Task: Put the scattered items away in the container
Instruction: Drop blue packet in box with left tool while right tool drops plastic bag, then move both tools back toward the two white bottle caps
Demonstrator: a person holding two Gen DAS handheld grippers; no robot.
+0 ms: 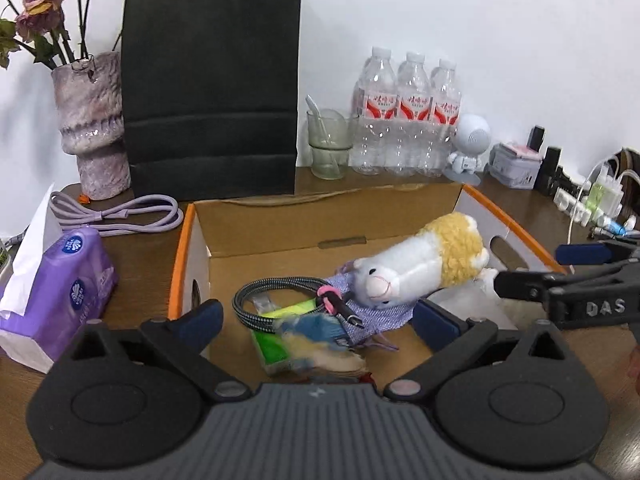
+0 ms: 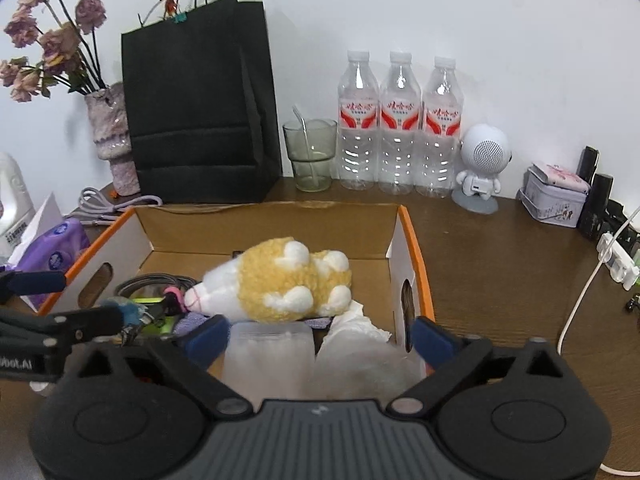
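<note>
An open cardboard box with orange rims (image 1: 182,248) (image 2: 416,256) sits on the brown table. Inside lie a white and yellow plush toy (image 1: 424,264) (image 2: 280,284), a coiled braided cable (image 1: 272,288), a purple cloth (image 1: 384,312), a green packet (image 1: 276,348), a blue and yellow fluffy item (image 1: 316,340), a clear plastic piece (image 2: 268,356) and crumpled white tissue (image 2: 356,328). My left gripper (image 1: 316,320) is open and empty above the box's near left part. My right gripper (image 2: 320,336) is open and empty above its near right part.
On the table around the box are a purple tissue pack (image 1: 60,292), a lilac cable (image 1: 120,212), a vase of dried flowers (image 1: 92,140), a black paper bag (image 1: 212,92), a glass (image 1: 328,144), three water bottles (image 1: 408,120), a white speaker figure (image 2: 484,160), a tin (image 2: 556,196) and a power strip (image 1: 588,204).
</note>
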